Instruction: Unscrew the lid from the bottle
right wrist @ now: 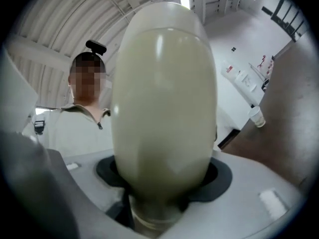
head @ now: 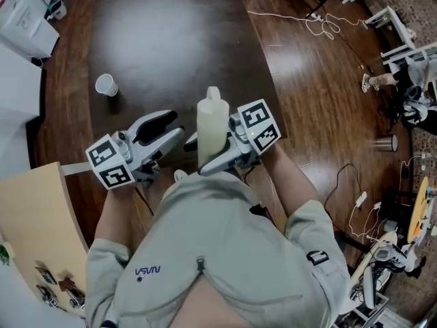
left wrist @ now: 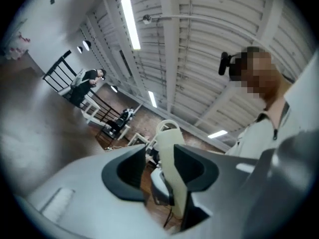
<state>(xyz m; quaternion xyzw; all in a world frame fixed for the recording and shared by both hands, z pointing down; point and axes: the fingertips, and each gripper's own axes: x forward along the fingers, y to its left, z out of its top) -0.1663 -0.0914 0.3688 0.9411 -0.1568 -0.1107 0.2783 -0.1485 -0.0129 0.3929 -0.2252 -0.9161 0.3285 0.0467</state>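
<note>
The right tool (head: 217, 157) grasps the bottle (head: 212, 125), held upright above the tabletop (head: 150, 39), and the left tool (head: 171, 130) hangs released and empty beside it, so the lid (head: 213, 92) apparently remains to be unscrewed.

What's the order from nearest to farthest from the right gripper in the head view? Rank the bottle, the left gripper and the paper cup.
1. bottle: clamped between the jaws of the right gripper.
2. left gripper: just to the left of the bottle, jaws open and empty.
3. paper cup: upright on the dark table, towards the upper left.
</note>
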